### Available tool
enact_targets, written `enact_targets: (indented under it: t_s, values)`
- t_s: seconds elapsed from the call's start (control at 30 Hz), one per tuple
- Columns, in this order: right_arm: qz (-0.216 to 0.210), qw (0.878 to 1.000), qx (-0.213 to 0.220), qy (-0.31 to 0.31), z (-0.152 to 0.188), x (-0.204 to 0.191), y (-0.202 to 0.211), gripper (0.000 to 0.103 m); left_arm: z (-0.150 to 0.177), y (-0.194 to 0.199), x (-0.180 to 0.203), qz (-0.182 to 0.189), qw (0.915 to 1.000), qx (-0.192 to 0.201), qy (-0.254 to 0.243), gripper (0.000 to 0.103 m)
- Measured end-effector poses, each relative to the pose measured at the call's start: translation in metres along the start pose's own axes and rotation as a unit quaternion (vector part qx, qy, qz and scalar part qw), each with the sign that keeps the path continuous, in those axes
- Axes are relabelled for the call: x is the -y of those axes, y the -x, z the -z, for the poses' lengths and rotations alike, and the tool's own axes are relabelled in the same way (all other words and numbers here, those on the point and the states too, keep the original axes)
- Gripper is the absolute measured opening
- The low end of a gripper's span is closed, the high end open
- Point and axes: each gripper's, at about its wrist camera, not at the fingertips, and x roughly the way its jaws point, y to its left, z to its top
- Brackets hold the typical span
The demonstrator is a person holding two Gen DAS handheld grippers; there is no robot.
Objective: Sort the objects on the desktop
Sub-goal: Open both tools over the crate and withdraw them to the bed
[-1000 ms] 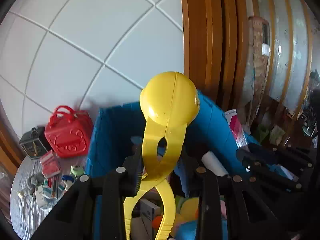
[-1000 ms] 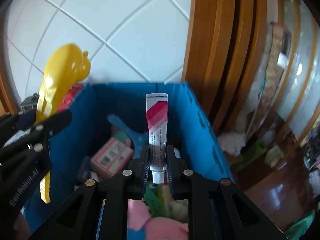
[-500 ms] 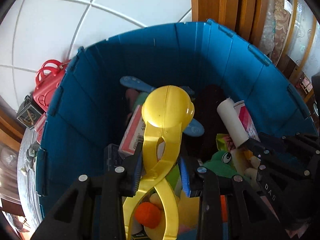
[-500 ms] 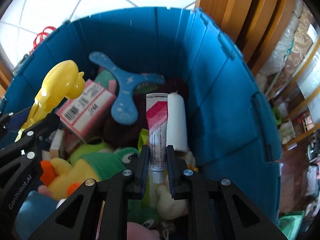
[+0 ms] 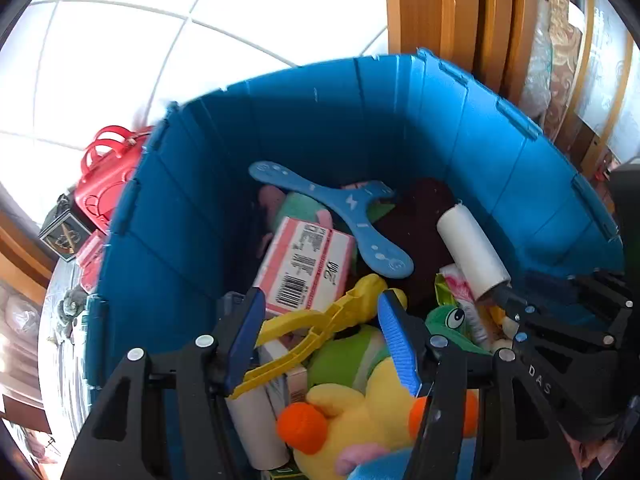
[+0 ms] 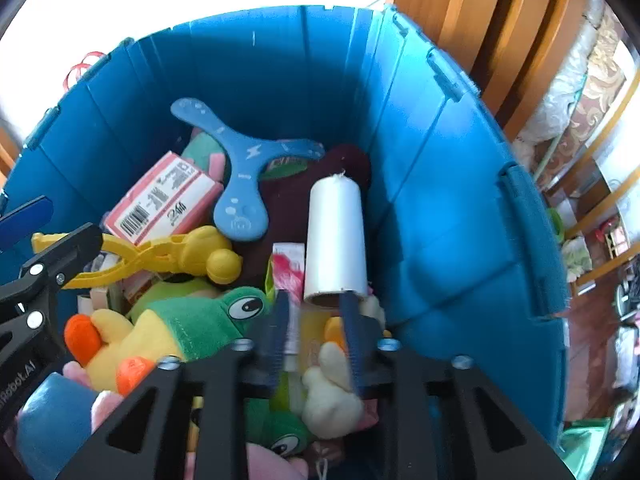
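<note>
Both grippers hang inside a blue bin (image 5: 320, 128) full of toys. The jaws of my left gripper (image 5: 322, 340) are opening. The yellow scoop tongs (image 5: 320, 320) lie tipped between its blue pads (image 5: 244, 336) on the plush toys, touched by neither pad. In the right wrist view the tongs (image 6: 180, 256) rest beside a pink barcode box (image 6: 164, 200). The jaws of my right gripper (image 6: 314, 336) are opening too, blurred. The red-and-white striped tube (image 6: 286, 272) has slid down between them, beside a white roll (image 6: 336, 236).
The bin (image 6: 280, 72) also holds a blue boomerang (image 5: 352, 208), a green frog plush (image 6: 208, 312) and a yellow duck plush (image 5: 360, 408). Outside its left wall stand a red bag (image 5: 108, 172) and a small dark box (image 5: 64, 236). Wooden door frames rise behind.
Both grippers dropped from above the rim into the bin. Then both sets of jaws parted: the yellow tongs fell over onto the toys and the tube slipped downward.
</note>
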Motion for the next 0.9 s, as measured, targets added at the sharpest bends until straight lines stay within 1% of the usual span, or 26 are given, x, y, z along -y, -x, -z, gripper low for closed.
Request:
enact_targets:
  t_s: [0.07,0.1,0.13,0.17,0.2,0.23,0.27,0.3,0.4,0.5,0.6,0.67,0.73,0.8,0.9]
  values:
    - [-0.002,1.000,0.018,0.000,0.001,0.000,0.012,0.050,0.000,0.013,-0.007,0.006,0.9998,0.017,0.009,0.058]
    - [-0.003,1.000,0.030,0.000,0.002,0.000,0.019,0.065,0.001,0.022,-0.011,0.006,0.9995,0.030,0.012,0.060]
    - [-0.002,0.999,0.042,0.000,0.003,0.000,0.027,0.081,0.002,0.033,-0.016,0.005,0.9988,0.046,0.014,0.066]
    - [-0.002,0.998,0.055,0.001,0.004,0.000,0.036,0.087,0.003,0.042,-0.021,0.005,0.9980,0.060,0.017,0.070]
    - [-0.002,0.998,0.068,0.001,0.005,-0.001,0.043,0.093,0.006,0.053,-0.027,0.005,0.9966,0.080,0.023,0.080]
    - [-0.003,0.997,0.081,0.002,0.007,-0.003,0.052,0.093,0.009,0.063,-0.034,0.007,0.9950,0.096,0.028,0.084]
    - [-0.007,0.996,0.092,0.004,0.008,-0.006,0.061,0.095,0.012,0.072,-0.040,0.008,0.9933,0.111,0.031,0.085]
    - [-0.012,0.995,0.102,0.006,0.010,-0.008,0.070,0.102,0.015,0.080,-0.048,0.004,0.9918,0.123,0.035,0.086]
    - [-0.025,0.991,0.131,0.006,0.011,-0.020,0.087,0.103,0.023,0.100,-0.073,-0.011,0.9864,0.154,0.058,0.086]
    - [-0.037,0.987,0.158,0.007,0.011,-0.035,0.105,0.103,0.037,0.118,-0.102,-0.032,0.9807,0.176,0.078,0.086]
    - [-0.054,0.981,0.185,-0.001,0.009,-0.057,0.121,0.103,0.053,0.129,-0.136,-0.050,0.9759,0.189,0.098,0.087]
    - [-0.072,0.976,0.204,0.001,0.007,-0.079,0.132,0.103,0.064,0.130,-0.163,-0.055,0.9739,0.189,0.113,0.087]
    - [-0.089,0.971,0.222,0.007,0.007,-0.105,0.142,0.103,0.081,0.131,-0.196,-0.067,0.9702,0.193,0.131,0.087]
    - [-0.114,0.964,0.240,0.019,0.010,-0.137,0.151,0.103,0.100,0.130,-0.227,-0.084,0.9661,0.194,0.149,0.087]
    - [-0.147,0.955,0.256,0.039,0.014,-0.191,0.163,0.103,0.124,0.120,-0.279,-0.093,0.9646,0.180,0.169,0.087]
